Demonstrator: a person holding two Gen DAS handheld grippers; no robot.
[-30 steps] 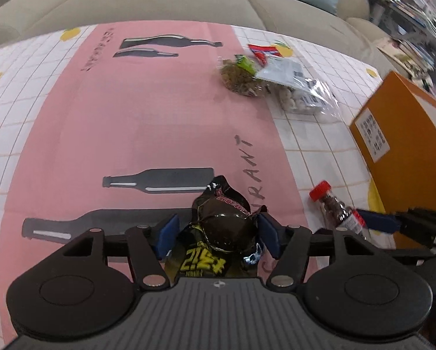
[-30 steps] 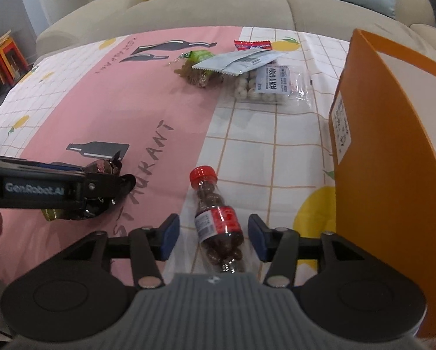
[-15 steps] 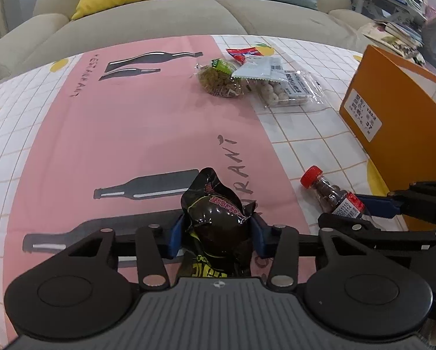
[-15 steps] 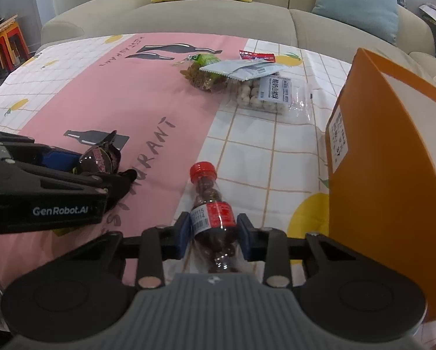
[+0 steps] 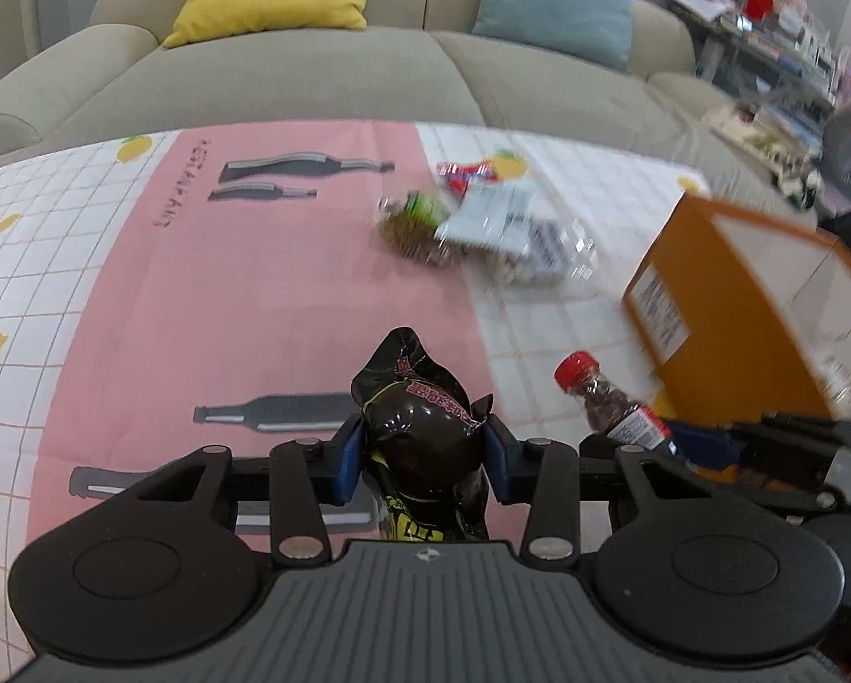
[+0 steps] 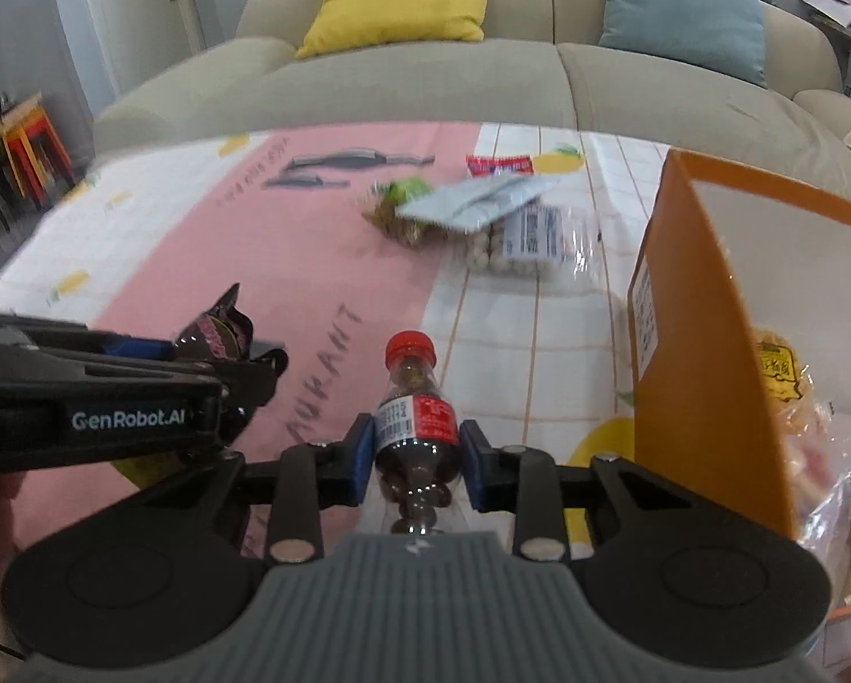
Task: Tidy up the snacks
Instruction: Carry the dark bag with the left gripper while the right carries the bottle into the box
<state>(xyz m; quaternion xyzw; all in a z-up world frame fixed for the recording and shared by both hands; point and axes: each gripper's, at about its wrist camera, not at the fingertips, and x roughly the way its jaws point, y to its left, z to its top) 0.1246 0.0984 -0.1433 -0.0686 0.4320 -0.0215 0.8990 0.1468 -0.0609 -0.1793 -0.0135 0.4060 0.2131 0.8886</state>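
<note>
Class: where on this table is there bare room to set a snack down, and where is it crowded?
Free: the pink cloth strip left of the far pile of snack packets. Crowded: that pile, and the orange cardboard box on the right.

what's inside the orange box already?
The right wrist view shows clear-wrapped pale snack packs, one with a yellow label, inside the open orange cardboard box. Its wall hides everything deeper, so count is unknown.

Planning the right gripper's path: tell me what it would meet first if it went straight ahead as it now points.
Holding the red-capped bottle, the right gripper points across open tablecloth toward the clear bag of pale round snacks. That bag looks like the first thing in line, though blur and fisheye make depth uncertain.
</note>
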